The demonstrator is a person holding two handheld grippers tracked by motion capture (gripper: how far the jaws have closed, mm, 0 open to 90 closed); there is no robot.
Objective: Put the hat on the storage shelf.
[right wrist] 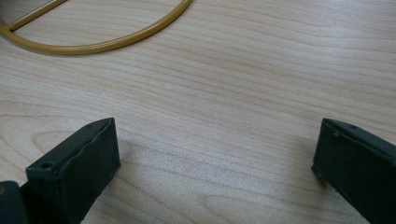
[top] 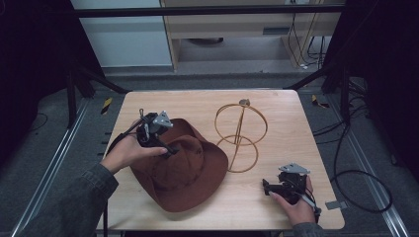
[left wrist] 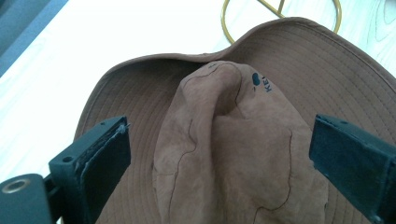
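High view, hat: the brown hat (top: 185, 170) lies on the tabletop (top: 207, 103), directly under the left gripper (top: 163, 148).
Left gripper view, crown: the hat's crown (left wrist: 224, 140) sits between the two jaws, which stand wide apart and clear of it on both sides.
Stand: the gold wire stand (top: 240, 133) rises just beyond the hat's brim, ahead of the left gripper.
Right gripper: the right gripper (top: 269, 187) is well apart from the hat, jaws wide, low over bare wood near the stand's base ring (right wrist: 93, 44).

Wooden table (top: 316, 148), grey floor (top: 49, 143), probably a cabinet (top: 237, 24).
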